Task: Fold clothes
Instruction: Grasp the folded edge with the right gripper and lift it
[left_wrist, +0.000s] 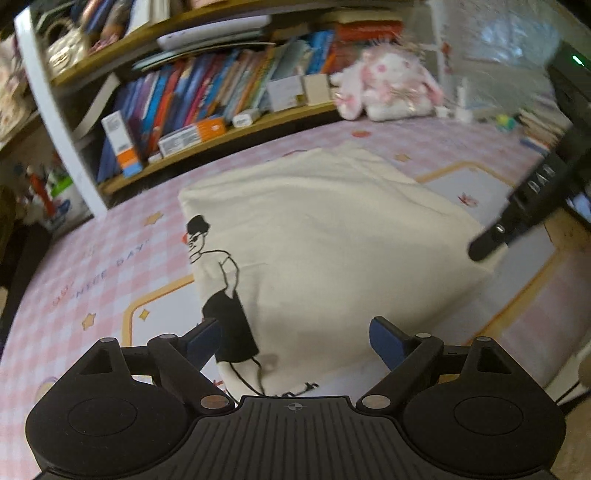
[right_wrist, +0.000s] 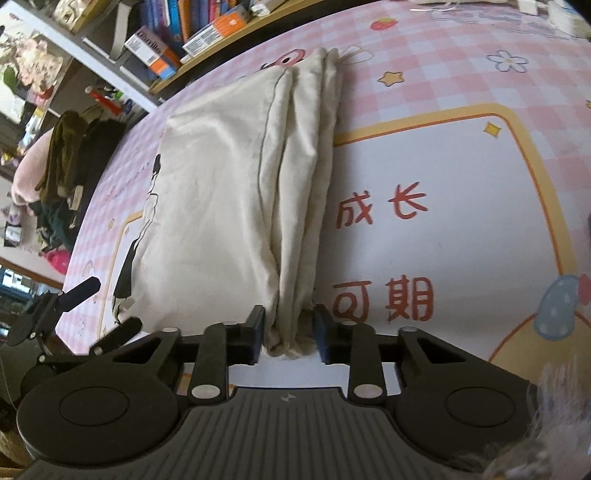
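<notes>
A cream shirt (left_wrist: 325, 236) with a black line drawing of a figure lies partly folded on a pink checked table mat (left_wrist: 92, 280). My left gripper (left_wrist: 295, 343) is open and empty just above the shirt's near edge. My right gripper (right_wrist: 289, 338) is shut on the bunched folded edge of the shirt (right_wrist: 229, 192) at its near right corner. The right gripper also shows in the left wrist view (left_wrist: 491, 243) at the shirt's right side. The left gripper shows at the left edge of the right wrist view (right_wrist: 79, 291).
A bookshelf (left_wrist: 207, 96) full of books runs along the far side of the table. A pink and white plush toy (left_wrist: 388, 88) sits at the back. Clothes are piled on a chair (right_wrist: 62, 177) beyond the table's left end. The mat (right_wrist: 443, 192) carries red characters right of the shirt.
</notes>
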